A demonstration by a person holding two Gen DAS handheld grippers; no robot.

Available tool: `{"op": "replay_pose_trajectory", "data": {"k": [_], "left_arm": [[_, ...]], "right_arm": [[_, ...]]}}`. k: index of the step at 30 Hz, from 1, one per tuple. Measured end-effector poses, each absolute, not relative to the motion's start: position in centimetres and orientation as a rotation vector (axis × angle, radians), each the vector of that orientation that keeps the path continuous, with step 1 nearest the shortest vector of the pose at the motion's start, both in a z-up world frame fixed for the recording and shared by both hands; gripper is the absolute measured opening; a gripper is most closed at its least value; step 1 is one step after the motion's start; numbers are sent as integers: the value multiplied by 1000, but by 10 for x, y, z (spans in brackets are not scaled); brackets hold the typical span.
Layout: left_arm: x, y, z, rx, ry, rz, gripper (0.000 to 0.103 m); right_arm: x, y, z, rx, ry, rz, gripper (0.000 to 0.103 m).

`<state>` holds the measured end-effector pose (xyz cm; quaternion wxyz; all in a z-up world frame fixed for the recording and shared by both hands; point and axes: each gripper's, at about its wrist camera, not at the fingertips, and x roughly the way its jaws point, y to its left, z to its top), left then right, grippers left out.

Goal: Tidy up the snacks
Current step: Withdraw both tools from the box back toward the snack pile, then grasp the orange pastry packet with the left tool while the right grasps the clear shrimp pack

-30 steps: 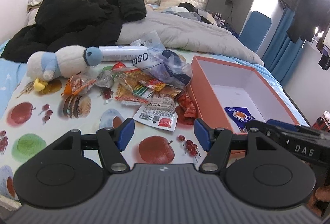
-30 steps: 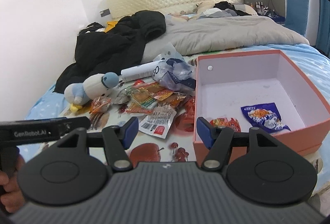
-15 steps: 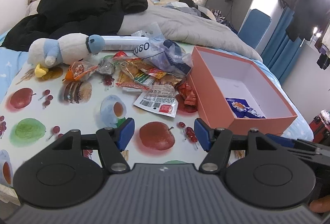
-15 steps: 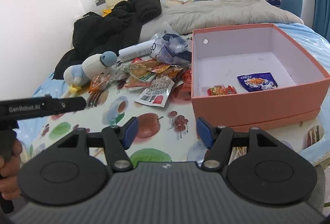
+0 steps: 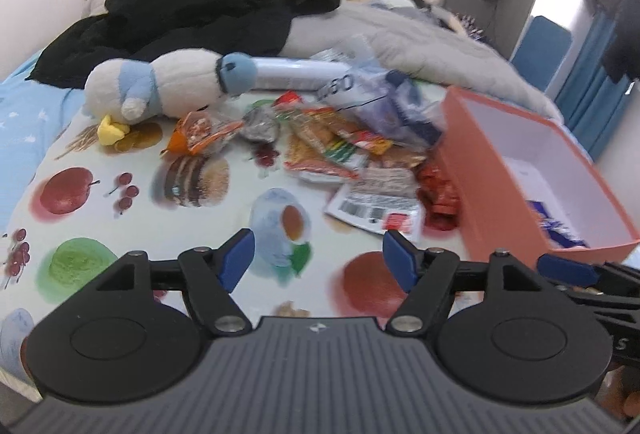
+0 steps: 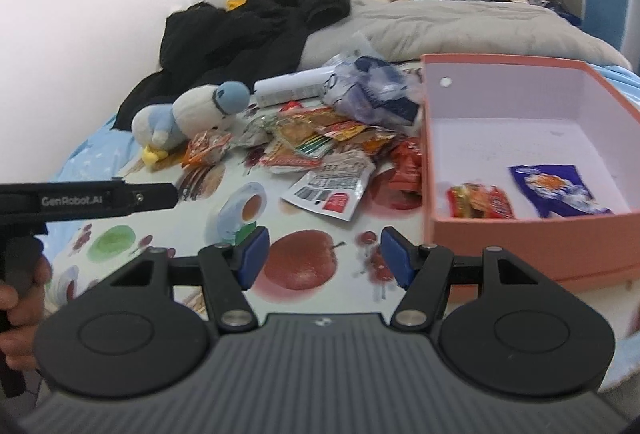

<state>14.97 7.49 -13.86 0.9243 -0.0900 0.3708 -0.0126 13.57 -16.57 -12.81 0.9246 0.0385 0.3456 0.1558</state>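
We see a bed (image 6: 460,22) covered with a fruit-printed sheet (image 5: 120,202). On its right side stands the orange box (image 6: 532,234), open on top, white inside; its long axis runs away from us toward the headboard. In it lie a blue packet (image 6: 554,190) and a red packet (image 6: 480,200), a little apart from each other. Just left of the box lies the heap of snack packets (image 6: 320,142), red, orange and yellow, some overlapping. The white packet with a barcode (image 6: 332,186) lies nearest to us, its long axis slanted. A plush toy (image 5: 168,90) lies on its side, left of the heap.

The left gripper (image 5: 318,260) has just been opening its fingers; they stand apart and nothing is between them. The right gripper (image 6: 324,258) also has its fingers apart, empty, above the sheet.
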Motion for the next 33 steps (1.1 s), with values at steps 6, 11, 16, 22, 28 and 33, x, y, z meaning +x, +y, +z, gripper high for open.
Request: {"op": "replay_pose_trajectory", "data": {"k": [6, 11, 16, 22, 28, 33], "left_arm": [[193, 102, -171, -170, 798, 38, 76], [236, 129, -192, -118, 789, 88, 76], [283, 157, -216, -55, 786, 157, 75], [324, 176, -229, 20, 773, 182, 75], [353, 181, -248, 105, 781, 140, 75], [364, 179, -254, 128, 770, 121, 68]], "right_arm": [[169, -145, -150, 39, 736, 337, 64], [203, -132, -173, 26, 763, 331, 64], [231, -122, -194, 8, 789, 314, 64], [257, -120, -211, -26, 805, 238, 64], [270, -114, -227, -44, 830, 218, 63], [277, -114, -235, -32, 846, 227, 46]]}}
